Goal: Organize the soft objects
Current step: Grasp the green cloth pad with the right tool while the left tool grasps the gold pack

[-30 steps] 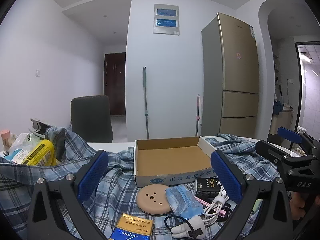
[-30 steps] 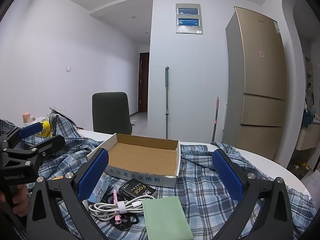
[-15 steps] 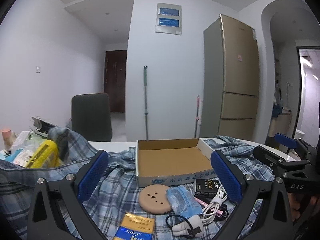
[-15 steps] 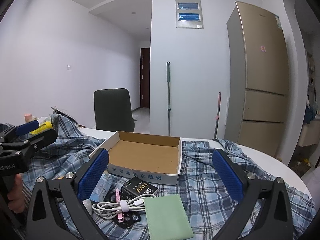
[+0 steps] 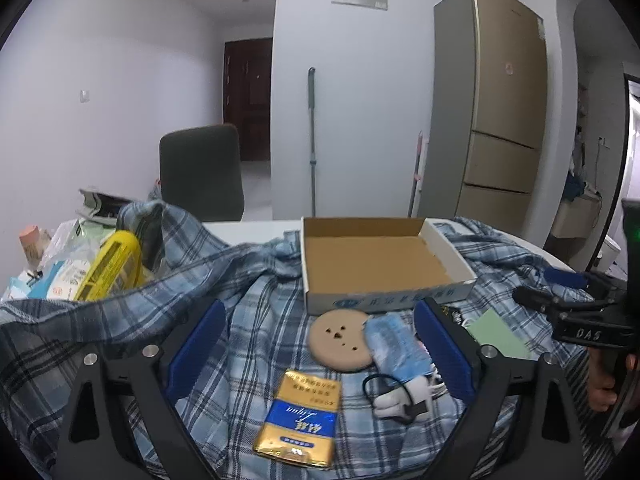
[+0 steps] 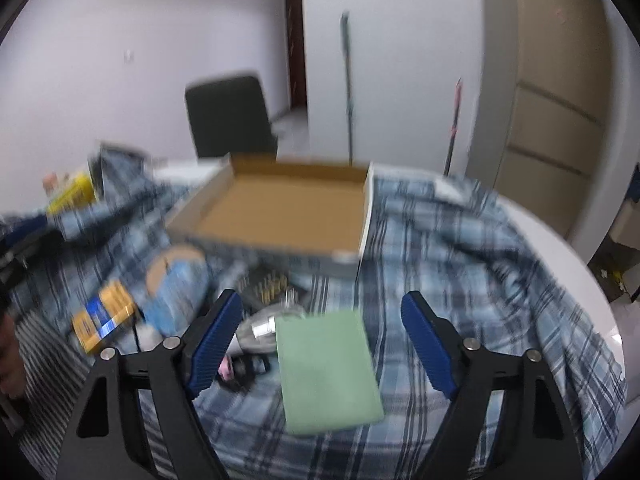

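A blue plaid shirt (image 5: 120, 320) lies spread over the table. On it stands an empty cardboard box (image 5: 380, 264). In front of the box lie a tan disc (image 5: 338, 338), a blue tissue pack (image 5: 394, 344), a gold and blue packet (image 5: 300, 420), a white plug with cable (image 5: 404, 396) and a flat green cloth (image 6: 328, 372). My left gripper (image 5: 320, 350) hovers over the disc and packet, jaws closing, its pads touching nothing. My right gripper (image 6: 322, 344) is above the green cloth, which shows between the closing jaws; the pads are clear of it. The right wrist view is blurred.
A yellow pack (image 5: 108, 268) and plastic bags are piled at the table's left end. A dark chair (image 5: 200, 176) stands behind the table, and a fridge (image 5: 492, 120) at the back right. The white table edge (image 6: 560, 248) curves round on the right. A hand (image 5: 604, 384) holds the right gripper.
Both cameras have tipped downward, so more of the table shows. The right gripper has moved in over the green cloth and its jaws have narrowed. The left jaws have narrowed slightly.
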Motion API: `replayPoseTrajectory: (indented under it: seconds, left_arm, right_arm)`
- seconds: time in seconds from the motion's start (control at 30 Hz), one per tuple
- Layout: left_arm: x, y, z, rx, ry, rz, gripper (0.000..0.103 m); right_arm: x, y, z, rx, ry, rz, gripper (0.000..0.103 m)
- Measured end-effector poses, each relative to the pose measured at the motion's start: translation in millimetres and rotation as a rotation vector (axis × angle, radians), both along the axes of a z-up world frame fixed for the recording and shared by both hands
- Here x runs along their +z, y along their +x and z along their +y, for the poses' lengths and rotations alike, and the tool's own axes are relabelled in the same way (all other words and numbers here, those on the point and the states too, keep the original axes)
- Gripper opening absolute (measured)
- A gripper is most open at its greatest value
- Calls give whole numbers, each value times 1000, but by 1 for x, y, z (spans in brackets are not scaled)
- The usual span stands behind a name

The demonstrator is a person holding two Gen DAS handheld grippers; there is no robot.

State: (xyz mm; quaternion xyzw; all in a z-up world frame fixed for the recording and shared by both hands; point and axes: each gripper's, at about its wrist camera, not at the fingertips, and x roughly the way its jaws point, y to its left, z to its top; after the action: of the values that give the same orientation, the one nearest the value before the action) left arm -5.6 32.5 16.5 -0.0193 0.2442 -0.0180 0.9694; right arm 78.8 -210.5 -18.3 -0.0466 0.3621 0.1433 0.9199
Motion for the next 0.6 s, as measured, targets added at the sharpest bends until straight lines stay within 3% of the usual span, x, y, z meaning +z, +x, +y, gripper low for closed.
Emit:
replayPoseTrajectory:
  seconds: [0.13, 0.27, 0.43, 0.6]
  left_arm:
    - [-13, 8, 6, -8, -22, 42, 97]
    - [-26, 15, 3, -36, 2, 80, 97]
    - [-43, 24, -2, -63, 26, 139, 97]
    - [-45, 24, -4, -84, 35, 147, 97]
  right_arm:
    - [-28, 12, -1, 58, -46, 123, 79]
    - [-48, 19, -7, 76, -23, 208, 77]
    - [-58, 20, -5, 73, -52, 245, 76]
    - [-68, 29, -5, 65, -47, 301, 74]
